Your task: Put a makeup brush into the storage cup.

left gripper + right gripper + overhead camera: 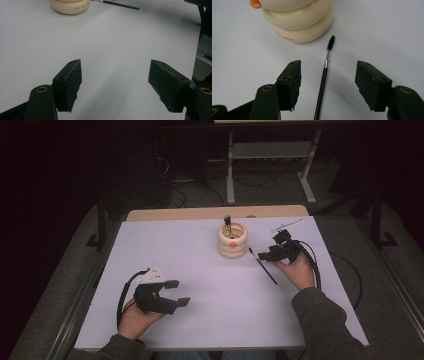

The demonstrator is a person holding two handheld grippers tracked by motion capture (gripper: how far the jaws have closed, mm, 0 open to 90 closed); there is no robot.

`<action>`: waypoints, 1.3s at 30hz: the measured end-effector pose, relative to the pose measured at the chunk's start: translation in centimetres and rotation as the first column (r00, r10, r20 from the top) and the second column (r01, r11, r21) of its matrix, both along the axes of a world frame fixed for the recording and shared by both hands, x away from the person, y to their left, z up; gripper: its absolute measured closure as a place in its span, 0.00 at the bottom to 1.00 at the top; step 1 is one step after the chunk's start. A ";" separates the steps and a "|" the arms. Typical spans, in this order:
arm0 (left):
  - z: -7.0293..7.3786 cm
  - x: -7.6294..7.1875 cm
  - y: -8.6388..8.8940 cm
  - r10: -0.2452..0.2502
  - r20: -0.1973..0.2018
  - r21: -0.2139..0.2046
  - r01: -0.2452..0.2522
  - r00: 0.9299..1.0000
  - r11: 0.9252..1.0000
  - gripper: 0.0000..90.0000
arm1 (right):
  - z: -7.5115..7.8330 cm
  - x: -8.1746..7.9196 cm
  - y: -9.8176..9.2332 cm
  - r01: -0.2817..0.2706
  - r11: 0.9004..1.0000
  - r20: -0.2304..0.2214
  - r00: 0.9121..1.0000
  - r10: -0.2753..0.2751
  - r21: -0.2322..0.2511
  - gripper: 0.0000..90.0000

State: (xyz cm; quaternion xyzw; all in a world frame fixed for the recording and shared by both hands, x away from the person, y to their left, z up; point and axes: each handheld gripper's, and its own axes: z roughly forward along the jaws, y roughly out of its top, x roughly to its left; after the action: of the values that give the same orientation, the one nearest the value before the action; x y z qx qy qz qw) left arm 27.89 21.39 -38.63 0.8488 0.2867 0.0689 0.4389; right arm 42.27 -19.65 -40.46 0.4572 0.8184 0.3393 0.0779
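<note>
We see the thin brush (323, 82) lying on the surface between the spread jaws of our right gripper (328, 82), its length pointing away toward the cream holder (302, 22); the left gripper (115, 85), also spread, sits well apart

Left gripper (115, 87) is seen with jaws wide apart, nothing held between them, over the bare white table (105, 45). At the top edge, the cream holder (70, 6) base is shown, with a black brush handle (120, 5) lying just beside it.
</note>
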 end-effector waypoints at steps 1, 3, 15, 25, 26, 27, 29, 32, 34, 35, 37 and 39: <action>0.0 0.0 0.0 -0.001 0.001 0.000 0.001 1.000 1.000 0.30 | -0.1 0.0 0.1 -0.004 1.000 -0.005 1.000 0.004 -0.007 0.42; 0.0 0.0 0.0 -0.001 0.003 0.000 0.001 1.000 1.000 0.30 | -0.2 0.1 0.2 -0.005 1.000 -0.010 1.000 0.005 -0.014 0.43; 0.0 0.0 0.0 -0.003 0.007 0.002 0.003 1.000 1.000 0.30 | -0.8 0.2 0.7 -0.011 0.999 -0.025 1.000 0.010 -0.030 0.48; 0.0 0.0 0.1 -0.002 0.010 0.001 0.002 1.000 1.000 0.30 | -1.4 0.5 1.3 -0.022 0.998 -0.038 0.999 0.020 -0.057 0.56; 0.0 0.0 0.1 -0.002 0.010 0.001 0.002 1.000 1.000 0.30 | -1.6 0.5 1.4 -0.029 0.998 -0.040 0.999 0.026 -0.061 0.57; 0.0 0.0 0.1 -0.002 0.010 0.000 0.002 1.000 1.000 0.30 | -1.7 0.5 1.4 -0.026 0.998 -0.048 0.999 0.023 -0.062 0.57; 0.0 0.0 0.1 -0.001 0.010 -0.001 0.001 1.000 1.000 0.29 | -1.9 0.6 1.7 -0.027 0.997 -0.058 0.998 0.023 -0.070 0.59; 0.0 0.0 0.1 -0.001 0.010 -0.001 0.001 1.000 1.000 0.29 | -2.2 0.6 1.9 -0.031 0.996 -0.063 0.998 0.026 -0.086 0.62; 0.0 0.0 0.1 -0.001 0.010 -0.001 0.001 1.000 1.000 0.29 | -2.4 0.7 2.0 -0.037 0.995 -0.063 0.998 0.031 -0.098 0.66; 0.0 0.0 0.1 -0.001 0.010 -0.001 0.001 1.000 1.000 0.29 | -2.4 0.7 2.0 -0.034 0.994 -0.068 0.997 0.027 -0.101 0.66; 0.0 0.0 0.1 -0.001 0.010 -0.001 0.001 1.000 1.000 0.30 | -2.4 0.7 2.1 -0.036 0.993 -0.067 0.997 0.029 -0.108 0.67; 0.1 0.0 0.1 -0.001 0.010 -0.002 0.001 1.000 1.000 0.30 | -2.5 0.7 2.2 -0.040 0.992 -0.075 0.997 0.031 -0.116 0.70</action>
State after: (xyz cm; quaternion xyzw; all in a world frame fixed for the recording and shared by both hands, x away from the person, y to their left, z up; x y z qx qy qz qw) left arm 27.88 21.51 -38.58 0.8482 0.2842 0.0726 0.4410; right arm 42.99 -17.48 -42.99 0.4493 0.8473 0.2748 0.0685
